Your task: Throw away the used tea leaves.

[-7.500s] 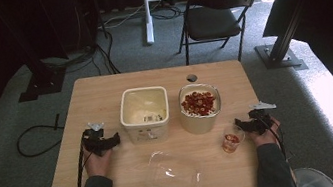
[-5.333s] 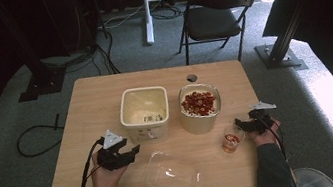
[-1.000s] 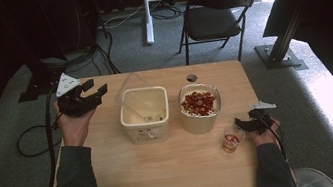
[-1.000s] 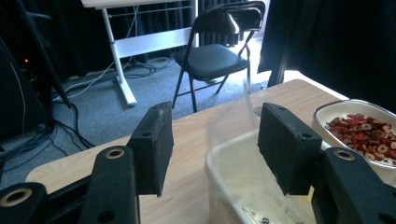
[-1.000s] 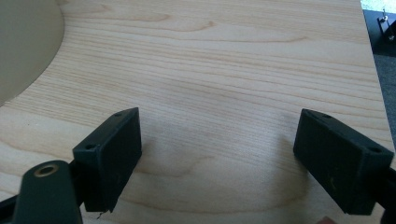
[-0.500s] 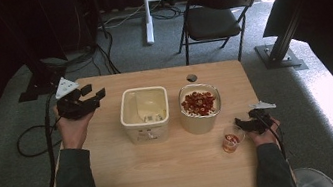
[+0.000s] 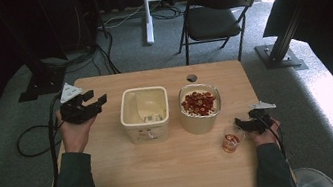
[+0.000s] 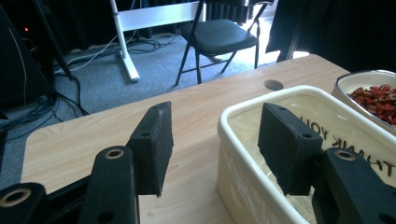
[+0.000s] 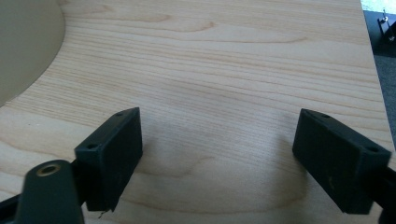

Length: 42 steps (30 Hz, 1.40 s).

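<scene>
The left tool (image 7: 92, 101) hangs above the desk (image 7: 166, 169) at about nine o'clock from the cream tub (image 7: 145, 114), its jaws spread wide with nothing between them. In the left gripper view the near rim of the tub (image 8: 261, 154) sits just ahead, with one jaw lined up over the tub's mouth and the other outside its wall. That straddle suggests the hand is set to take the tub by its edge, though the pads are not yet touching it.

The right tool (image 7: 240, 125) rests low near the desk's right edge, at roughly five o'clock from the bowl of red pieces (image 7: 199, 106). Its jaws have just been closing a little, yet they stand apart over bare wood (image 9: 210, 84) and grip nothing. The small clear cup (image 7: 231, 140), holding a few of the red pieces, stands just beside it at about seven o'clock, probably parked within easy reach for a later pour.

Tub and bowl stand side by side mid-desk, the tub empty and the bowl full.
</scene>
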{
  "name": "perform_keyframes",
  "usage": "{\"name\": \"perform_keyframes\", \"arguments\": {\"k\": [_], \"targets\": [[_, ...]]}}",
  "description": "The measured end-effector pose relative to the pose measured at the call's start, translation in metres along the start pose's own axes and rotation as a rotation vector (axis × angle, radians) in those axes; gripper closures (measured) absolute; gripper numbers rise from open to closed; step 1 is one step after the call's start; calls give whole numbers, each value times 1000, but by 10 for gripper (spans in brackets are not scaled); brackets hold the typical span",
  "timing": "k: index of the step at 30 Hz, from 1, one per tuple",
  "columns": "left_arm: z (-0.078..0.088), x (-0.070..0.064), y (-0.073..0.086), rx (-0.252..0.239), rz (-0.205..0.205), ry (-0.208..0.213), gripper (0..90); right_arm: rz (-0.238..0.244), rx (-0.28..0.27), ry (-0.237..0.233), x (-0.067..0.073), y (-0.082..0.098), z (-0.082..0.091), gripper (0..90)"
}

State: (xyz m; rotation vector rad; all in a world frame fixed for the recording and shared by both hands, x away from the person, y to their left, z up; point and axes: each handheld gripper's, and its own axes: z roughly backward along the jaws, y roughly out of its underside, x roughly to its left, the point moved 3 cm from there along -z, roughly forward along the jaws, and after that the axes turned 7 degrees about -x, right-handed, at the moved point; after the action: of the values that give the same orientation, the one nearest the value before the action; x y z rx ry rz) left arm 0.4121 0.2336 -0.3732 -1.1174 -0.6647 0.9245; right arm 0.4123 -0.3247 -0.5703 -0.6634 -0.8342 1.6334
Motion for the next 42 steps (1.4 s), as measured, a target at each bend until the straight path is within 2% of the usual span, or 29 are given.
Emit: {"name": "perform_keyframes", "arguments": {"k": [5,10,12,15,18,19,21,26,28,31,35,42], "targets": [[-1,-4,8,9,-2,2,446,2,-6,-5,0,0,1,212],[-2,-8,18,21,-7,0,440,4,16,8,1,-1,4,232],[-2,-10,23,27,-8,2,440,3,-8,11,1,-4,8,253],[0,-12,30,32,-8,5,440,-27,-60,-7,0,-11,20,274],[3,-14,36,41,-18,5,440,-34,-122,-26,1,-20,36,195],[3,-14,36,41,-18,5,440,-34,-122,-26,1,-20,36,195],[6,-15,40,45,-18,3,440,-40,-182,-57,3,-29,52,140],[10,-14,49,51,-8,-9,440,1,-239,-114,15,-40,78,119],[11,-13,51,53,-1,-10,440,12,-263,-150,20,-42,87,109],[13,-13,55,58,5,-15,441,40,-304,-229,31,-43,104,105],[13,-13,58,60,8,-15,441,82,-319,-303,49,-37,119,105],[12,-14,61,68,12,-17,441,133,-309,-362,65,-21,122,105]]}}
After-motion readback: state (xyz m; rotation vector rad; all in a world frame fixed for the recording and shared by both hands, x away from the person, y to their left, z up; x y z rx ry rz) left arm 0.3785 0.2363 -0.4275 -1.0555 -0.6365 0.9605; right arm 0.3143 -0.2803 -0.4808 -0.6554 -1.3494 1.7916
